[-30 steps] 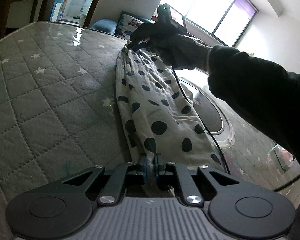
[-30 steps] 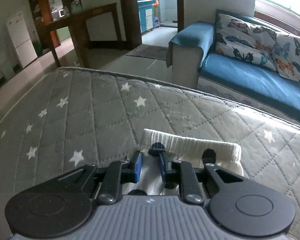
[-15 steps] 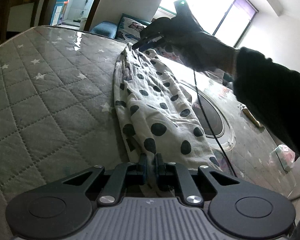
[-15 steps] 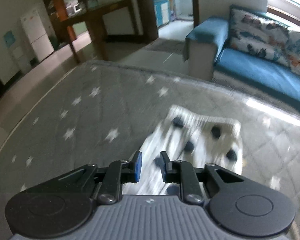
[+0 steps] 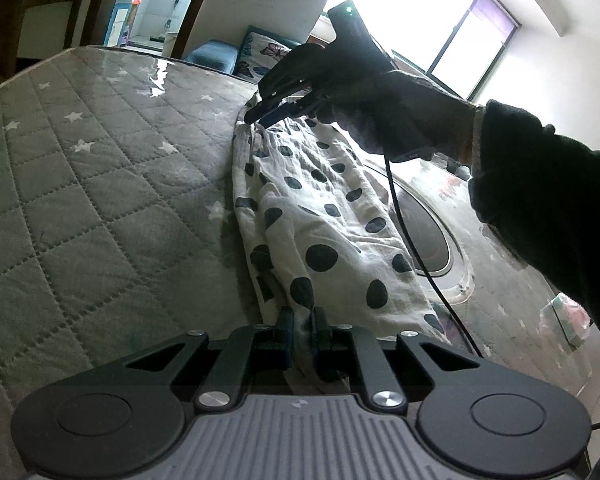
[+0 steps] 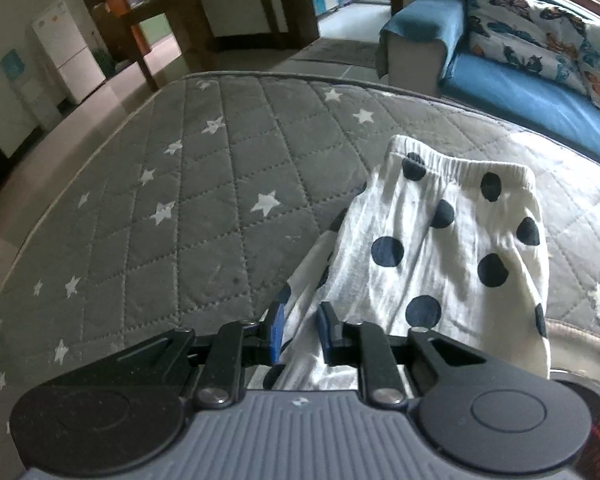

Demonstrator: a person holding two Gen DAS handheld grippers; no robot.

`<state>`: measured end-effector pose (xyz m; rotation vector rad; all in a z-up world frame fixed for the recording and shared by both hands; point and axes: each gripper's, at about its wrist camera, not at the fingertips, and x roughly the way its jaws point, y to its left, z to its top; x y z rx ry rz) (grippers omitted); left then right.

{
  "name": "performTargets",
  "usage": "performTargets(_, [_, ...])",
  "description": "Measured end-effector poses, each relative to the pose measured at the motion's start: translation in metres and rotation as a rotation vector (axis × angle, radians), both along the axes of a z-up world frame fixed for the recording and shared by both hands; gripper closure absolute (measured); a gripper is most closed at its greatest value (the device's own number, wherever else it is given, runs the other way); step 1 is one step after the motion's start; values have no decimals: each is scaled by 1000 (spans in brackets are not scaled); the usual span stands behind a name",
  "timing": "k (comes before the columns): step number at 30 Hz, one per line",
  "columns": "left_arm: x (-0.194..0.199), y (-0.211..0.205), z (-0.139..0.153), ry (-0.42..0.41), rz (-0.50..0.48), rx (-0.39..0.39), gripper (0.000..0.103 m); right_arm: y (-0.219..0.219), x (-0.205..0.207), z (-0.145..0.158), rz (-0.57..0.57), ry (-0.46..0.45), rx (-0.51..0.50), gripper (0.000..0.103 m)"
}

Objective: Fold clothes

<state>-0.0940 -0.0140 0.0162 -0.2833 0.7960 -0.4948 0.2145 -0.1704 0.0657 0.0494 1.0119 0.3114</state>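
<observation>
Lying lengthwise on the quilt, the trousers are white with dark dots and stretch from one gripper to the other across the grey, star-printed surface. The left gripper sits low at the near end of the trousers, its fingers pointing along the cloth, jaws clenched on a bunched fold that fills the narrow gap between the blue pads. At the far end of the trousers the right gripper points down and toward the quilt, held in a gloved hand whose dark sleeve crosses above the right side of the trousers; a black cable hangs from it over the cloth. In the right wrist view the right gripper has cloth running between its pads, yet the jaws stand somewhat apart, and whether they pinch the fabric or only straddle it cannot be told. Ahead of them the elastic waistband rests flat on the quilt, with the trousers rising from it toward the camera. A blue sofa with a butterfly cushion stands beyond the trousers, off the quilt's far edge.
</observation>
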Motion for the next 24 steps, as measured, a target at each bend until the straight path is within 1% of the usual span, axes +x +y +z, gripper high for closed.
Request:
performTargets(1, [0, 0, 0, 0, -1, -1, 92, 0, 0, 1, -3, -8, 5, 99])
performTargets(3, [0, 0, 0, -1, -3, -3, 92, -1, -1, 5, -9, -22, 31, 102])
performTargets(8, [-4, 1, 5, -11, 3, -9, 92, 1, 0, 16, -10, -67, 89, 103])
performTargets(9, [-4, 2, 6, -13, 5, -9, 92, 3, 0, 15, -5, -60, 76, 103])
performTargets(11, [-4, 3, 7, -13, 7, -12, 92, 7, 0, 15, 13, -48, 26, 101])
performTargets(13, [-2, 2, 6, -12, 5, -14, 91, 9, -3, 13, 15, -33, 1, 93])
performTargets(15, [-1, 1, 7, -13, 2, -11, 91, 11, -6, 11, 17, -18, -24, 89])
performTargets(18, [-2, 0, 9, -19, 4, -12, 91, 14, -8, 8, 6, -10, -58, 89])
performTargets(20, [-3, 0, 11, -25, 5, -14, 89, 14, -9, 6, 8, 3, -57, 88])
performTargets(24, [-2, -1, 11, -26, 6, -10, 89, 16, -10, 3, 2, 10, -41, 87])
